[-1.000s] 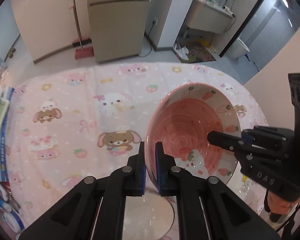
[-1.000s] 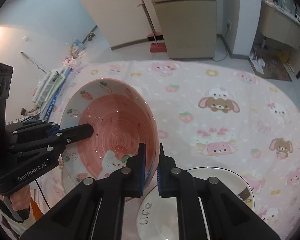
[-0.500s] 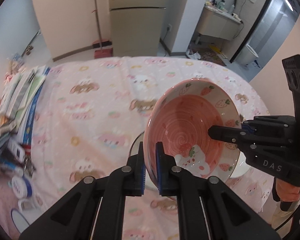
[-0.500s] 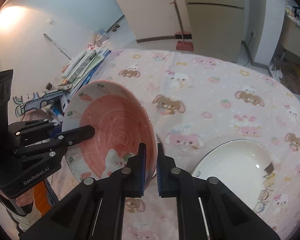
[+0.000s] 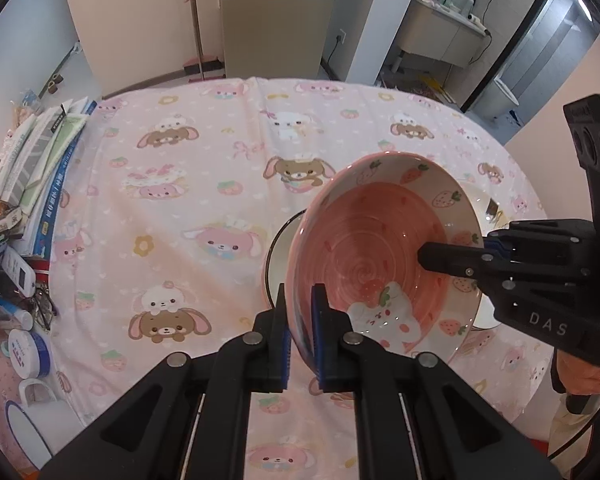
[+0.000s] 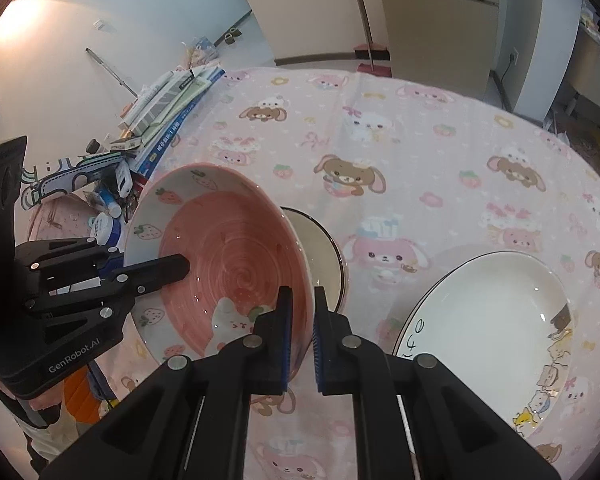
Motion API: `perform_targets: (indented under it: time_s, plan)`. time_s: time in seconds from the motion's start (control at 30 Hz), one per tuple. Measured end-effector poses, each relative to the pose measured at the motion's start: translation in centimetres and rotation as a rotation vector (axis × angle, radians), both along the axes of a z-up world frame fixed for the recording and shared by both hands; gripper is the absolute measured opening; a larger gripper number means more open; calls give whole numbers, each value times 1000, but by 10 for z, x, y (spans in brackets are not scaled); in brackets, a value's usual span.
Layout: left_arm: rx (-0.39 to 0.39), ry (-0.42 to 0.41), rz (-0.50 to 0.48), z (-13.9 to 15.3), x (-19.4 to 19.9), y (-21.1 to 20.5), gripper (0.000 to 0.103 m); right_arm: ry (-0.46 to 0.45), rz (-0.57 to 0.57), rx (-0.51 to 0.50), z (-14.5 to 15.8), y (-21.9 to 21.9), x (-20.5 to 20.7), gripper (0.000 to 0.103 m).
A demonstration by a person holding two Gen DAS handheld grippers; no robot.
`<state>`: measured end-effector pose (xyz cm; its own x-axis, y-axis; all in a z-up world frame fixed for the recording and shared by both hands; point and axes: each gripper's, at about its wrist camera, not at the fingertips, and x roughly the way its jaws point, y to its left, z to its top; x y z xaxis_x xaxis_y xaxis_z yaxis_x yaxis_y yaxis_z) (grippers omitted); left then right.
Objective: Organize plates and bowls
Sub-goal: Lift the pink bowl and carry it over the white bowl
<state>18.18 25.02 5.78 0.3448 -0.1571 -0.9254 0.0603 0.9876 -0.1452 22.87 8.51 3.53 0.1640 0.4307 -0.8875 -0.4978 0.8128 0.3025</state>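
A pink bowl (image 5: 380, 248) with strawberry prints and a spiral inside hangs tilted above the pink cartoon tablecloth (image 5: 188, 208). My left gripper (image 5: 300, 332) is shut on its near rim. My right gripper (image 5: 428, 258) is shut on the opposite rim, one finger reaching inside. From the right wrist, the pink bowl (image 6: 236, 256) sits between my right gripper (image 6: 300, 332) and my left gripper (image 6: 176, 266). Right under it, a white bowl (image 6: 324, 264) with a dark rim rests on the cloth, mostly hidden. A white plate (image 6: 492, 312) with cartoon animals lies to the right.
Stacked books (image 5: 40, 160) line the table's left edge, with a white jar (image 5: 28, 352), a mug (image 5: 36, 396) and small clutter in front of them. A fridge (image 5: 276, 20) and a broom (image 5: 198, 32) stand beyond the far edge. A person's hand (image 5: 580, 376) holds the right gripper.
Both grippers have carried the pink bowl leftward across the table, from over the white plate to over the dark-rimmed white bowl. The grip on both rims is unchanged.
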Motion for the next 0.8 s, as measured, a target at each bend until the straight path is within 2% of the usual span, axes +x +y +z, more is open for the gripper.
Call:
perform_targets:
  time_s: [0.1,0.23,0.33,0.47,0.8]
  plan:
    - [3,25,17,-12,1,2,7,18,5,-8,-12,3,3,10]
    - [59,26,7,-23,-4,-4,7,-3,22,-39,-20,10,-2,10]
    - [47,46,15,-30,0,-2,8,-54,35,-81,-21,16,-7,10]
    - [48,48,13,-34,3,0,8,-30,35,-75,-26,16,0,10]
    - [72,45,6,-45,6,0,8,-39,27,-114,-39,23,3,10]
